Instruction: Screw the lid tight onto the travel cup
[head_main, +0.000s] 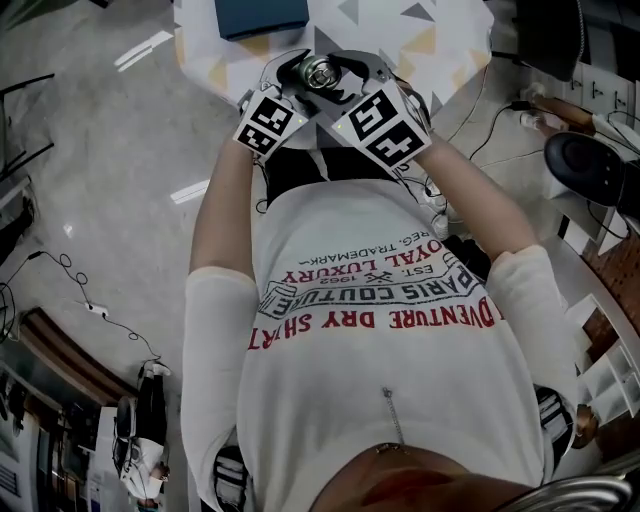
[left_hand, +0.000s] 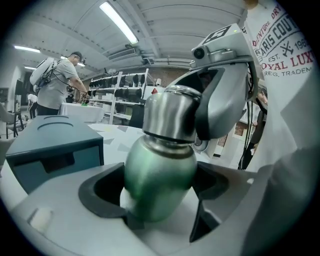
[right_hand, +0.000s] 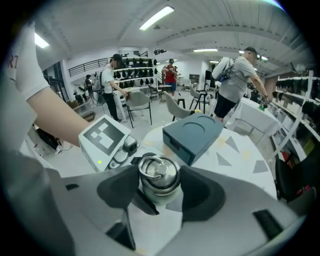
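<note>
The travel cup has a green body (left_hand: 157, 175) and a steel lid (right_hand: 157, 175) with a ring on top. It is held upright just above the near edge of the table. My left gripper (left_hand: 160, 200) is shut on the green body, low down. My right gripper (right_hand: 157, 192) comes from above, its dark pads pressed on both sides of the lid. In the head view the lid (head_main: 320, 72) shows between the left gripper (head_main: 300, 82) and the right gripper (head_main: 338, 68), whose marker cubes sit side by side. The cup's base is hidden.
A blue-grey box (right_hand: 192, 136) lies on the white table (head_main: 440, 30) with its triangle pattern, just beyond the cup. Cables and devices lie on the floor at the right (head_main: 575, 160). People (right_hand: 235, 80) stand at benches and shelves far behind.
</note>
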